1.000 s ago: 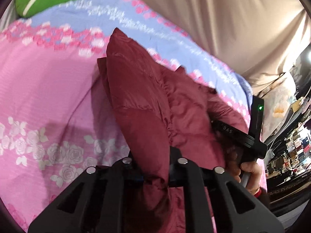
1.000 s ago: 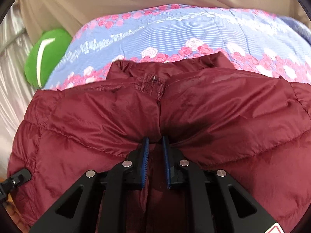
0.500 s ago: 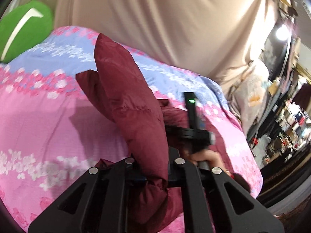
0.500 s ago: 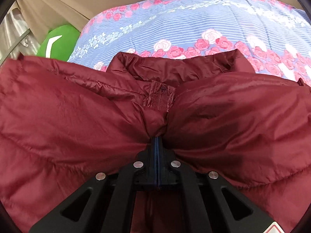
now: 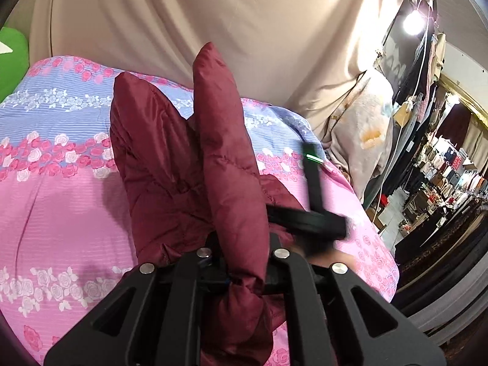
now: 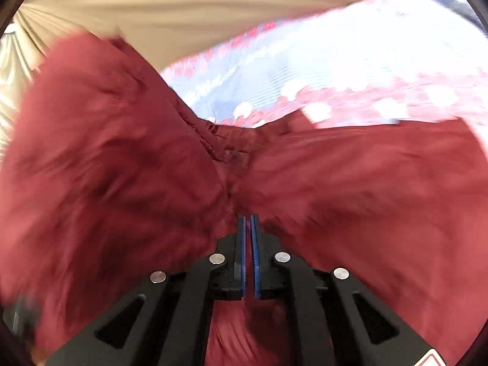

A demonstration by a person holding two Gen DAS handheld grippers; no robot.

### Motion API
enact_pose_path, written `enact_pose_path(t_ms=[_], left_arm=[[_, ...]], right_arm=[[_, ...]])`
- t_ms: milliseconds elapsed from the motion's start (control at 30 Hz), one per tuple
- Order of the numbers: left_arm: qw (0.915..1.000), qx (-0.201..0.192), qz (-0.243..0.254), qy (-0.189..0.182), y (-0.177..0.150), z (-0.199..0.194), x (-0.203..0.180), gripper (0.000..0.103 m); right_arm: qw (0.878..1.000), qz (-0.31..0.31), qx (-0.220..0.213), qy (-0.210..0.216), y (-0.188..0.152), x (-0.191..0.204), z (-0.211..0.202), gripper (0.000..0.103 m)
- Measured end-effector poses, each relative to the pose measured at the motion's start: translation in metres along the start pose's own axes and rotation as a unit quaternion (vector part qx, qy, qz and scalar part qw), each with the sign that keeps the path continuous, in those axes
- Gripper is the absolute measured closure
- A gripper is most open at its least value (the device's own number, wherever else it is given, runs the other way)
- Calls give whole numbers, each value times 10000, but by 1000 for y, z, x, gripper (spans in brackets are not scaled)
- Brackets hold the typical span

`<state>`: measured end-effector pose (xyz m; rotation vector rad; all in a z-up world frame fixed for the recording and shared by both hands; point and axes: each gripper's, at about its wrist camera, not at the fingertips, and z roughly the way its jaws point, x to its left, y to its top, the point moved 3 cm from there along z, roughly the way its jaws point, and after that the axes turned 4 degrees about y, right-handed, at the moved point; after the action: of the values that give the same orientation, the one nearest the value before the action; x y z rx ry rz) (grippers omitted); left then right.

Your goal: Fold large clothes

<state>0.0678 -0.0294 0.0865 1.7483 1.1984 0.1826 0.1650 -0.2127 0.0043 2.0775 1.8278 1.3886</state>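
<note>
maroon puffer jacket (image 5: 170, 158) lies bunched on a bedspread (image 5: 55, 183) printed with pink and white roses on blue and pink bands; no brand, label or writing can be read on either. left gripper (image 5: 241, 270) is clamped on a thick padded fold of the jacket, which rises upright between its fingers. right gripper (image 6: 247, 228) shows blue pads with a thin slit between them; its jaws have just been opening slightly, and they pinch the jacket fabric near the collar seam, though blur hides the tips. a beige curtain (image 5: 213, 15) hangs behind the bed, with a green cushion (image 5: 12, 61) at the left edge.
</note>
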Motion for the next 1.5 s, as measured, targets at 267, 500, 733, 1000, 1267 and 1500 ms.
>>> enact_pose_path(t_ms=[267,500,733,1000,1267,1500], left_arm=[[9999,-72,99,-58,4,5,-22,95],[9996,-108,122,237,5,4,-24,95],[9991,32,315,270,7,22,-41,95],[9942,679,834,56,-17,86,-88,95],[9829,1334,1258,175,-54,158,-128,92],[9788,1443,1449,116,-70,176,-151,44]], right_arm=[[9950,-144,787,593,-73,12,17,98],[9867,-8,1211,1088,-91,33,65,100],[9891,180,959,1107,-91,29,38,100],[9903,1177,-742,16,-105,-85,-111,96],[9895,1330,-521,-240,-129,-100,-95,99],[9868,1510,-567,165,-129,-103,-85,102]])
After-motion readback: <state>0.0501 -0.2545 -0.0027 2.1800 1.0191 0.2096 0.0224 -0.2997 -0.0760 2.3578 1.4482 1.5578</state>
